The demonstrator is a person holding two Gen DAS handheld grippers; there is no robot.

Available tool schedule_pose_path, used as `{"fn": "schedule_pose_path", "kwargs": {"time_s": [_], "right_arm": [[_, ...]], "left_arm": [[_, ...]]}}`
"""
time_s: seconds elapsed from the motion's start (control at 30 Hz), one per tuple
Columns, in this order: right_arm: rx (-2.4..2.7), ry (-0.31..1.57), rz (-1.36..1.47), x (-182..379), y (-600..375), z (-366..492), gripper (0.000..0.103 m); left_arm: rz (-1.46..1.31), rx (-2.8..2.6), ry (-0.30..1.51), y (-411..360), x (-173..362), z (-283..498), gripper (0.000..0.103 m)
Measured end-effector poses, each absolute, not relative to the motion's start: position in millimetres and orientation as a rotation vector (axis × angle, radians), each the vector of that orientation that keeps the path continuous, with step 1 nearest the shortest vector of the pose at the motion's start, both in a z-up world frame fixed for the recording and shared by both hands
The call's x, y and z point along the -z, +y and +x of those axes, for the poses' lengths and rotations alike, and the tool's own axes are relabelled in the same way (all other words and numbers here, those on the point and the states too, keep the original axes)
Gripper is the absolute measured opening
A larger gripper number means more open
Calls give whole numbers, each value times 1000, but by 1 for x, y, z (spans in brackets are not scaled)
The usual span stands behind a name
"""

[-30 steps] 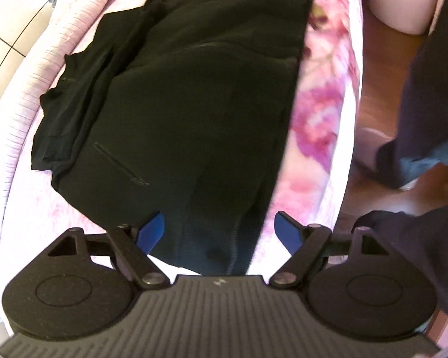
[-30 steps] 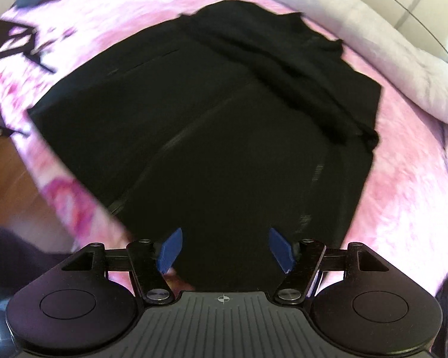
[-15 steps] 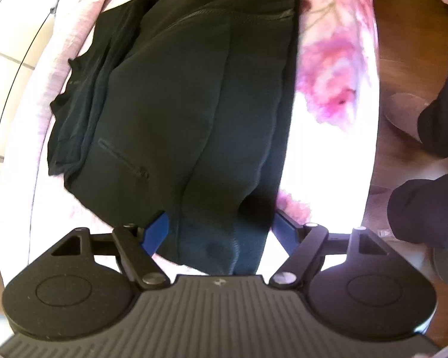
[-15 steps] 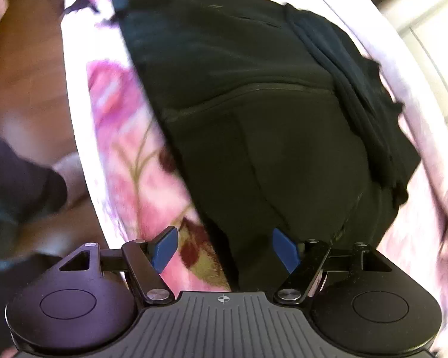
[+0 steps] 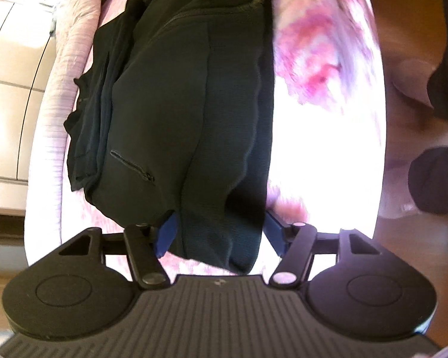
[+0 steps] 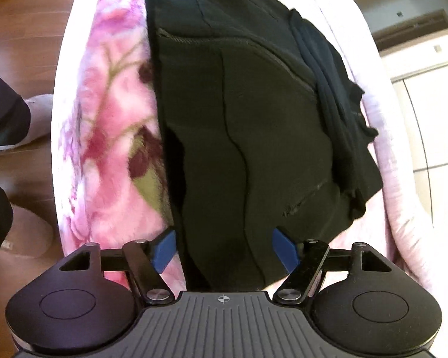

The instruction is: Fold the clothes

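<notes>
The step in hand looks like the grasp before a fold: each gripper is lined up on a near end of the black trousers point(image 5: 176, 113), which lie spread along a pink flowered blanket point(image 5: 322, 59) with a paler quilt point(image 5: 71, 68) along its far side. The left gripper point(image 5: 221, 232) points along the garment with its blue fingers point(image 5: 165, 232) spread wide, one on each side of the near hem; the cloth sits between them, but the pads do not press it, so nothing is held yet. The right gripper point(image 6: 224, 247) takes much the same pose at the other end of the trousers point(image 6: 248, 125): fingers point(image 6: 164, 249) wide apart, cloth lying in the gap, no grip on it. Both tools are low and tilted down toward the blanket point(image 6: 104, 125), close over the fabric. A zip pocket point(image 5: 131, 167) and a bunched strip of dark cloth point(image 5: 86, 125) lie on the quilt side. Next, I judge, both sets of fingers should close on the hem edges, catching every layer, then lift together and carry the ends over the body of the garment. The soft, thin cloth may slip or drag a wrinkle along, so an even lift on both sides matters.
</notes>
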State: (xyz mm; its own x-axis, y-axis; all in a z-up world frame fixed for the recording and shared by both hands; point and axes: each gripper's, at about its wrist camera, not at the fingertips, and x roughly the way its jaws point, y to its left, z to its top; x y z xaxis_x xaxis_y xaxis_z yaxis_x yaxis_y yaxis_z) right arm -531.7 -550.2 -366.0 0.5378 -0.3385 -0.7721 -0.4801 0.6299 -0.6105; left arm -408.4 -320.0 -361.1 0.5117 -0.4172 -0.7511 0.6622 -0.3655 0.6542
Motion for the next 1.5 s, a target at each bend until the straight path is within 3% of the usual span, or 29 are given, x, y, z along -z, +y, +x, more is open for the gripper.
{"fn": "schedule_pose_path", "kwargs": {"time_s": [0.27,0.3,0.4,0.57,0.67,0.77,0.83,0.93,1.23,1.5], "right_arm": [[-143,987,-945,371,-532,-526,72],[-138,988,-946,370,-535,-525,72],[-112,992,-976,370,-544,-529,71],[-52,1007,-1024,374,-556,-538,64],[-24,997,-1018,371,-558,-532,54],[-20,994,-1010,370,-560,-523,37],[-34,1004,-1002,369,-562,-519,16],[-58,1022,-967,360,-566,-517,5],[-89,1023,-828,287,-575,-524,3],[-205,1080,-739,247,-548,-582,3]], "left_arm": [[1533,1108,238,-332,362,-405,64],[1524,1098,236,-331,361,-404,60],[1528,1040,210,-324,361,-400,22],[1536,1032,209,-329,368,-397,20],[1529,1036,192,-338,369,-393,22],[1539,1060,207,-342,371,-384,24],[1542,1081,225,-340,367,-378,12],[1511,1102,257,-338,348,-371,5],[1450,1127,299,-328,278,-384,2],[1403,1178,491,-288,226,-451,2]]}}
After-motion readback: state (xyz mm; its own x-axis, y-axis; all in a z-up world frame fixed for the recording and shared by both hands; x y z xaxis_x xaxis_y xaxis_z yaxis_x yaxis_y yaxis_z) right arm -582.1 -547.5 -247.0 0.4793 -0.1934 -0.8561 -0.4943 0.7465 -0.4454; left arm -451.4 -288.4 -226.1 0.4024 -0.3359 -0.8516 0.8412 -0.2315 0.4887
